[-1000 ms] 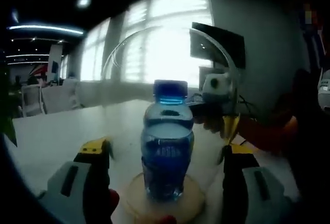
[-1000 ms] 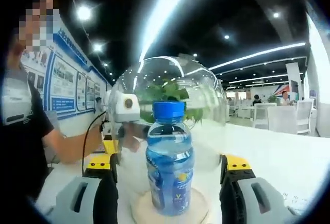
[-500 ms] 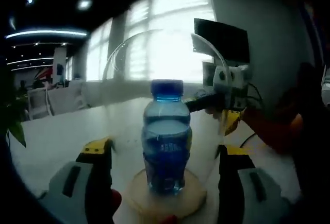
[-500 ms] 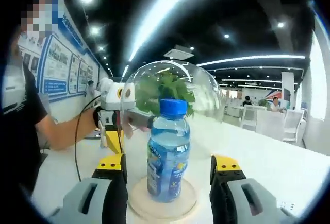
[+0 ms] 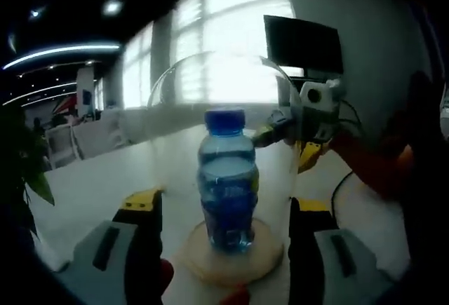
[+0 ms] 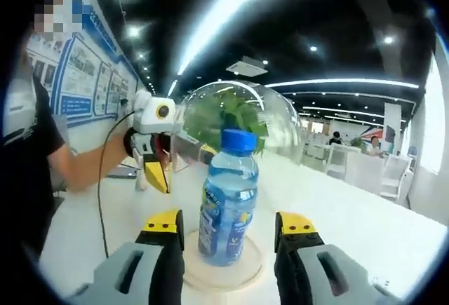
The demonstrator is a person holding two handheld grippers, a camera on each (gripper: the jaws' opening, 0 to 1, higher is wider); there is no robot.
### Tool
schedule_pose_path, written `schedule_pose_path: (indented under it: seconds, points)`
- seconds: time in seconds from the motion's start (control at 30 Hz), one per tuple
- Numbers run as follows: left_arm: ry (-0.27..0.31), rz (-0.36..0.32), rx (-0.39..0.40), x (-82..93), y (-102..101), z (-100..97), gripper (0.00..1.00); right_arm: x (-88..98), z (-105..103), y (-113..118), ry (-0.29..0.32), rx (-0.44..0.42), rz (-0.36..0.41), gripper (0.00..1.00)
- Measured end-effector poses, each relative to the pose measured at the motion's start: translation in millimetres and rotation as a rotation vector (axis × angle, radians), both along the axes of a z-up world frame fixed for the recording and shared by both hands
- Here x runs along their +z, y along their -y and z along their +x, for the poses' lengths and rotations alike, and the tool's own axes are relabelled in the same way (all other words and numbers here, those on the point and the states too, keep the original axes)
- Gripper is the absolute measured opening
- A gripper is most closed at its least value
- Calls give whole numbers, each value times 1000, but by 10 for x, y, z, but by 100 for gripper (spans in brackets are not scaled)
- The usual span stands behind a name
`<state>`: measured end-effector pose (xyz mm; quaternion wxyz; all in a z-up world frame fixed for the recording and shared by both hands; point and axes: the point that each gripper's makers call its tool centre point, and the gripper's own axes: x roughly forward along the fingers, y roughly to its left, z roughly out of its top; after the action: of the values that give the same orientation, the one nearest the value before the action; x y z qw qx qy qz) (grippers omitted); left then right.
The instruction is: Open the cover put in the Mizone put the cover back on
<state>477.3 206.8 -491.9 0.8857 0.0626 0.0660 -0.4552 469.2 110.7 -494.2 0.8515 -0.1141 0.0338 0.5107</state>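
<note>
We hold the clear dome cover [image 5: 217, 109] between us, tilted over the Mizone bottle [image 5: 226, 179] on its round base [image 5: 235, 263] mid-table. Left gripper [image 5: 224, 210] and right gripper [image 6: 228, 224] stand released; next we lower the cover squarely onto the base.

Bottle [image 5: 226, 182] label blurred (backlit, behind dome [image 5: 217, 123]), unreadable.
</note>
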Motion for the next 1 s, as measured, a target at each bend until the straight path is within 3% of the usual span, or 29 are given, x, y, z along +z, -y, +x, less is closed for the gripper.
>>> schedule_pose_path:
  seconds: [0.3, 0.5, 0.6, 0.8, 1.0]
  points:
    - [-16, 0, 10, 12, -51, -44, 54, 36, -17, 29, 4, -10, -19, 36]
    - [-30, -9, 25, 37, -120, -108, 46, 106, -39, 27, -1, -37, -17, 34]
    - [-17, 26, 32, 37, -155, -139, 40, 107, -58, 48, -22, -52, -34, 29]
    - [-10, 47, 43, 138, -235, -217, 34, 143, -135, 98, -41, -73, -52, 25]
    - [2, 11, 51, 311, -284, -304, 32, 189, -214, 92, -64, -87, -61, 21]
